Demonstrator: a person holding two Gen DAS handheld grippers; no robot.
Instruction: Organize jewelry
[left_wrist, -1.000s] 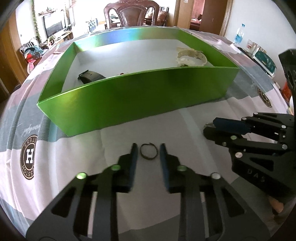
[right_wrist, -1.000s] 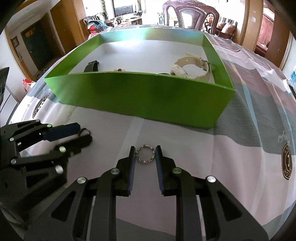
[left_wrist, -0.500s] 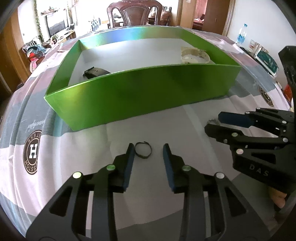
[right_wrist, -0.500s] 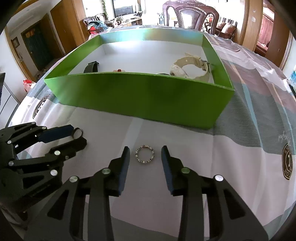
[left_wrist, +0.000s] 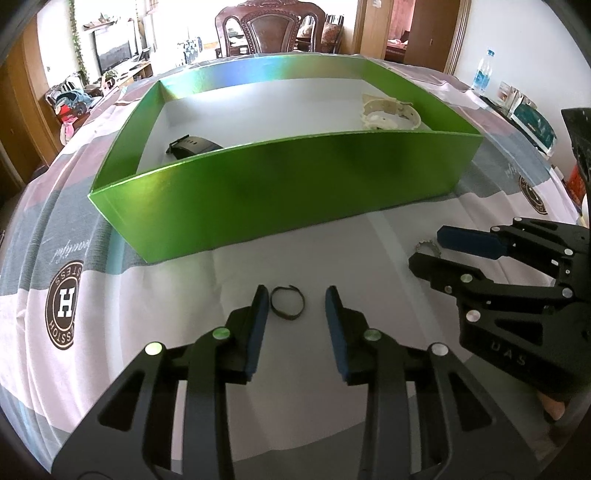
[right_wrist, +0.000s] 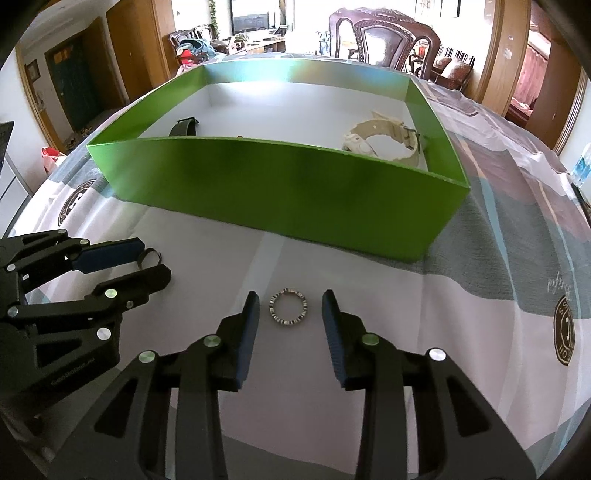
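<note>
**Inspector A:** What has changed on the table (left_wrist: 155, 280)?

**Inspector B:** Both sets of jaws are standing wider than a second ago. The left hand-held gripper (left_wrist: 293, 306) is now sitting open around the dark ring (left_wrist: 287, 303), its pads clear of the ring on both sides. The right hand-held gripper (right_wrist: 290, 308) is likewise open around the beaded ring (right_wrist: 289, 307), touching nothing.

**A:** And the rings themselves?

**B:** Both are lying flat on the cloth in front of the green box (left_wrist: 280, 192), about where they were lying a second ago. Neither is being carried. Neither hand appears to be shifting.

**A:** Meaning for the job?

**B:** In my judgement, neither ring is being gripped at present, so both are still waiting to go over the near wall into the box. Whether the wider jaws are a release or a reset for a fresh grasp, I cannot tell.

**A:** What is one camera giving us that the other is not?

**B:** The right wrist view is showing the beaded ring whole, plus a small reddish item behind the near wall of the box; in the left view that ring is mostly hidden behind the right gripper's fingers. The left view is showing the dark ring in full. Both are showing a cream watch (right_wrist: 384, 142) and a dark strap (left_wrist: 194, 146) already inside the box.
</note>
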